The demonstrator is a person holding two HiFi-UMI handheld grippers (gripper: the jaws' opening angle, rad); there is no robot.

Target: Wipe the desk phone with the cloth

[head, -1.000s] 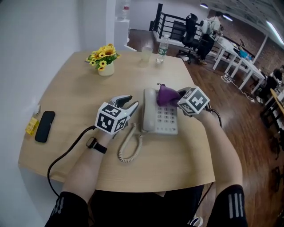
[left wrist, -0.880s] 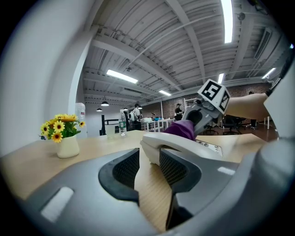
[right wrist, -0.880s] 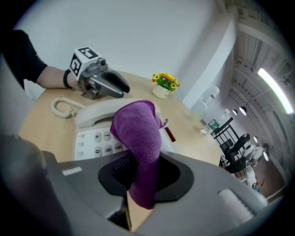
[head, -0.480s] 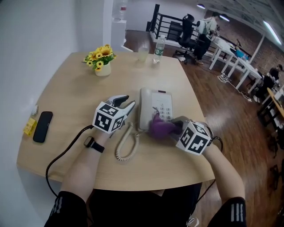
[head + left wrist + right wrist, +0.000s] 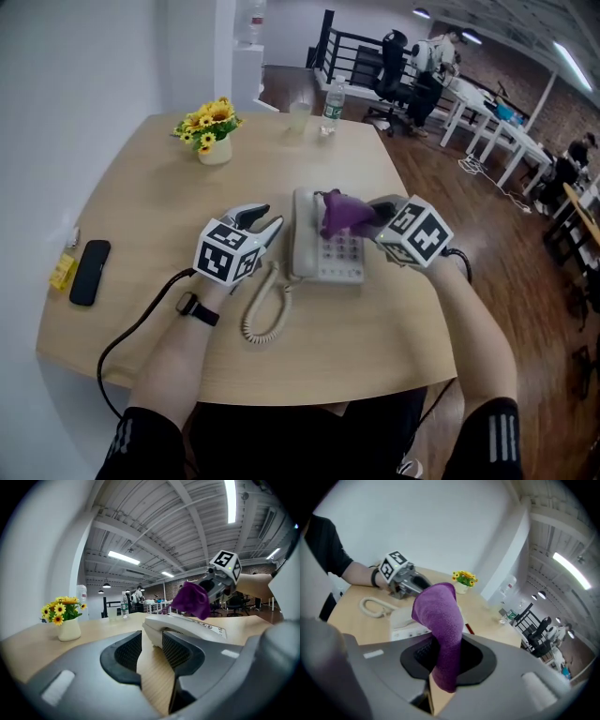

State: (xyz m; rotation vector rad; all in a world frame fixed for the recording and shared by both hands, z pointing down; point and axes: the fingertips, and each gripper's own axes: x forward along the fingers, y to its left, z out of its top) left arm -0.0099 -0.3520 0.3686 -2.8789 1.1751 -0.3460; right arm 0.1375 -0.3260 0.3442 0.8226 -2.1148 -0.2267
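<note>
A beige desk phone [image 5: 319,255] lies at the table's middle, its coiled cord [image 5: 263,307] trailing toward me. My right gripper [image 5: 372,217] is shut on a purple cloth [image 5: 341,213], which hangs over the far part of the keypad. In the right gripper view the cloth [image 5: 440,620] sticks up between the jaws, with the phone [image 5: 405,620] beyond it. My left gripper [image 5: 266,223] rests on the table at the phone's left edge, open, nothing between its fingers. The left gripper view shows the handset end [image 5: 183,629] just past the jaws and the cloth [image 5: 192,599] above it.
A pot of yellow flowers [image 5: 211,129] stands at the far left of the table [image 5: 141,197]; a cup [image 5: 298,115] and a water bottle [image 5: 331,98] stand at the far edge. A black mobile phone [image 5: 91,270] and a yellow item [image 5: 66,268] lie near the left edge.
My right gripper has carried the cloth from the phone's near right corner back up to the far part of the keypad. The left gripper has hardly moved.
</note>
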